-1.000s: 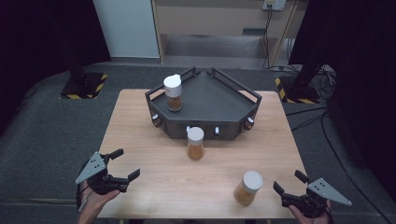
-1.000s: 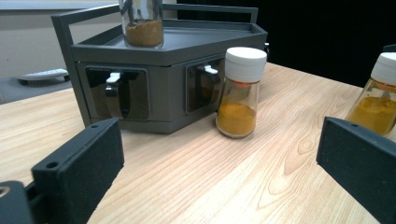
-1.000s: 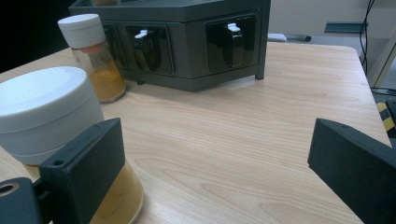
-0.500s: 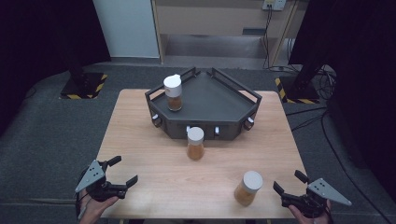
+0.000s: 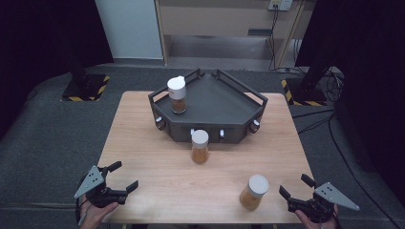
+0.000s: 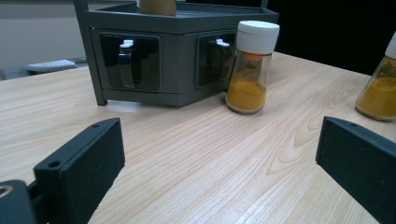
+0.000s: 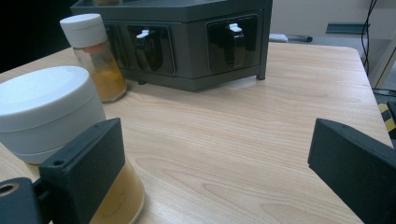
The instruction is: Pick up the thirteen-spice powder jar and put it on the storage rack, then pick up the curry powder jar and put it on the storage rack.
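Note:
Three white-capped jars of orange-brown spice are in view. One jar (image 5: 177, 94) stands on the dark grey corner rack (image 5: 224, 98) at the table's far middle. A second jar (image 5: 199, 146) (image 6: 249, 65) (image 7: 96, 56) stands on the wood just in front of the rack. The third jar (image 5: 253, 192) (image 7: 60, 135) (image 6: 379, 88) stands near the front right. My left gripper (image 5: 120, 177) (image 6: 219, 172) is open at the front left corner, holding nothing. My right gripper (image 5: 296, 187) (image 7: 215, 172) is open at the front right, just right of the third jar and apart from it.
The wooden table (image 5: 157, 157) stands on dark grey carpet. The rack's front faces carry small dark windows with knobs (image 6: 129, 60) (image 7: 232, 44). Black stands with yellow-striped bases (image 5: 86, 86) sit beyond the table on both sides.
My left gripper has drawn back toward the table's front left corner. The right gripper and all three jars have stayed put.

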Action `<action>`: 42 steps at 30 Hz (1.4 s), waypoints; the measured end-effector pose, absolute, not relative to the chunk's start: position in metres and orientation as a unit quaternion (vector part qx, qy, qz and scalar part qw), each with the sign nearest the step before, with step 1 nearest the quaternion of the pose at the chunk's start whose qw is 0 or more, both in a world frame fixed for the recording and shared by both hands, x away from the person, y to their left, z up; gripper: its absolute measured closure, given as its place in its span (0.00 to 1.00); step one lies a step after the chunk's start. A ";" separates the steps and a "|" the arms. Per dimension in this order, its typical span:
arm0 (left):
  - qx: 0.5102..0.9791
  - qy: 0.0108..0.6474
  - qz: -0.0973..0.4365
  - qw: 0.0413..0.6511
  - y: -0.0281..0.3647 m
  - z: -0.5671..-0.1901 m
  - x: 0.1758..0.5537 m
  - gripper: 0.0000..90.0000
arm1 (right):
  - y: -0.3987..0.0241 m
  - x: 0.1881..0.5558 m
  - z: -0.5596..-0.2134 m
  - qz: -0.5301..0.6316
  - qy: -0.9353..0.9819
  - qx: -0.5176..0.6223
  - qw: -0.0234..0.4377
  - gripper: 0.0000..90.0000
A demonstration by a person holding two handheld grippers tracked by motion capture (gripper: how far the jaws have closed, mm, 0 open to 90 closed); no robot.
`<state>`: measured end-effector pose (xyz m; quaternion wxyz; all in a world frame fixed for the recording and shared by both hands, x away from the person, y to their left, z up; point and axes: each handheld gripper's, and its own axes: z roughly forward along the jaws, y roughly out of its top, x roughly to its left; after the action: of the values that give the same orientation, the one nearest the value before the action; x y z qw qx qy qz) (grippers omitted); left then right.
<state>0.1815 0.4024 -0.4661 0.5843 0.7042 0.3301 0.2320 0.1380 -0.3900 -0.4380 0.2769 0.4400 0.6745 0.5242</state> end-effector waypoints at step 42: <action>0.713 0.326 0.209 0.585 0.402 -0.466 0.188 0.00 | -0.387 0.196 -0.389 0.561 0.695 0.382 0.236 0.00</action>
<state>0.1880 0.4016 -0.4659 0.5847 0.7130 0.3258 0.2091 0.1962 -0.3866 -0.3890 0.2364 0.3823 0.6948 0.5614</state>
